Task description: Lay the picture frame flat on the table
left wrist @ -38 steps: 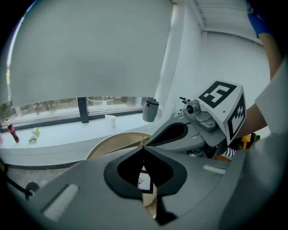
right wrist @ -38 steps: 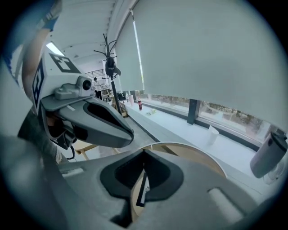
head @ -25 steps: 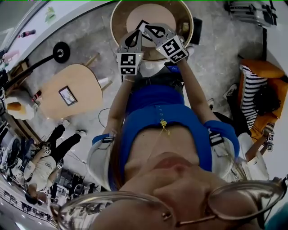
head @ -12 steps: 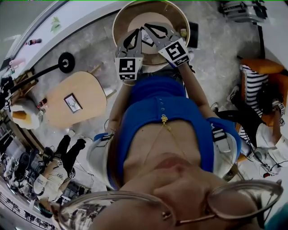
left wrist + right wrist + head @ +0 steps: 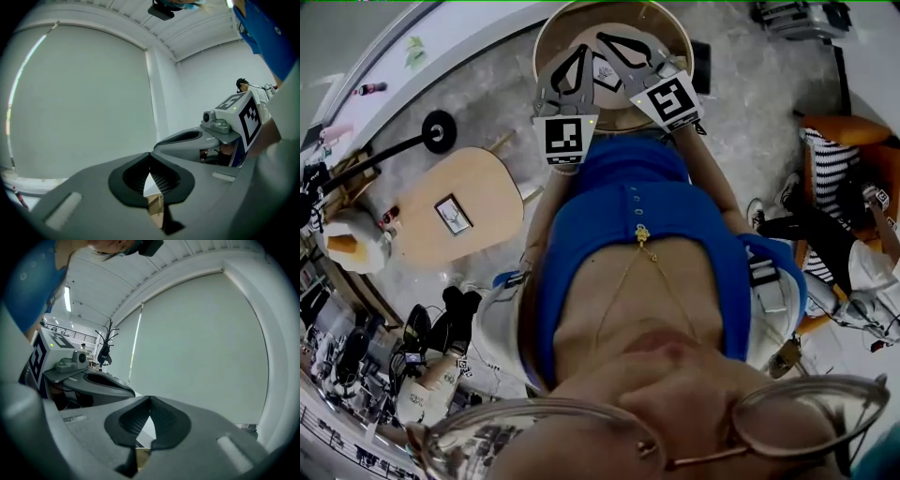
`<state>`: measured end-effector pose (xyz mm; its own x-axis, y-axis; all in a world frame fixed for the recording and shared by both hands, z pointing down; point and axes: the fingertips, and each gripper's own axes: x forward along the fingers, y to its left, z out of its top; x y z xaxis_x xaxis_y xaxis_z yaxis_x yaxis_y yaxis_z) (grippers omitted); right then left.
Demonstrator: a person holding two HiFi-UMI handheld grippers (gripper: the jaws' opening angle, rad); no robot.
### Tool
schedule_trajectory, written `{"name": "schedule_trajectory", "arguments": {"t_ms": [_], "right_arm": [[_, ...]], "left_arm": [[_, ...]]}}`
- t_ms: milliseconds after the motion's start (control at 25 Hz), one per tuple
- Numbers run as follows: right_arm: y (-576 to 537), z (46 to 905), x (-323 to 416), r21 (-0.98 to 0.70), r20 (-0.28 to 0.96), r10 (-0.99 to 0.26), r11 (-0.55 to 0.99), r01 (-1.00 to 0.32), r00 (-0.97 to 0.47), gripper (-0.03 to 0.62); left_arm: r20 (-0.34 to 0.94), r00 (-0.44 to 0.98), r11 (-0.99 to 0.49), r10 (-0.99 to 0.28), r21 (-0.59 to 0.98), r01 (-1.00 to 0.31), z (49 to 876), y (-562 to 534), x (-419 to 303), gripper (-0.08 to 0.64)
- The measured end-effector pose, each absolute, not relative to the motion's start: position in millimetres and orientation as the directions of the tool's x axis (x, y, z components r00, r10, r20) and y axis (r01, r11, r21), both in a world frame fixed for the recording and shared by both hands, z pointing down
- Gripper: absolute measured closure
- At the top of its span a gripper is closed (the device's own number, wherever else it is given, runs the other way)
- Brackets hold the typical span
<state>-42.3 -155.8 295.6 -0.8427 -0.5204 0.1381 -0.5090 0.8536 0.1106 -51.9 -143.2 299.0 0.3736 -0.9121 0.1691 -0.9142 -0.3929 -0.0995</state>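
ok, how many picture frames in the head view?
2. Left frame is on the oval table; second frame is on the round table, partly hidden. More may be hidden.

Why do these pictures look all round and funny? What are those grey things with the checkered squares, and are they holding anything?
A person holds a grabbing tool in each hand, each with two jaws like tongs. The big picture comes from a camera on the person's head. It looks down past their blue top at a round wooden table. Its wide lens bends everything round. The other two pictures come from little cameras riding on the tools, so you look along the left gripper and the right gripper. The checkered cubes are part of the tools. Both pairs of jaws are pinched shut with nothing in them. Between the tools, a small picture frame sits on the table.
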Motion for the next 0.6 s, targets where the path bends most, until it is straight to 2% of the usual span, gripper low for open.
{"name": "schedule_trajectory", "arguments": {"t_ms": [600], "right_arm": [[-146,279,-42,0.123,0.109,-0.518,0.854,-0.506,-0.848,0.592]], "left_arm": [[0.137,0.356,-0.371,-0.924,-0.104,-0.923,287,-139,-56,0.564]]}}
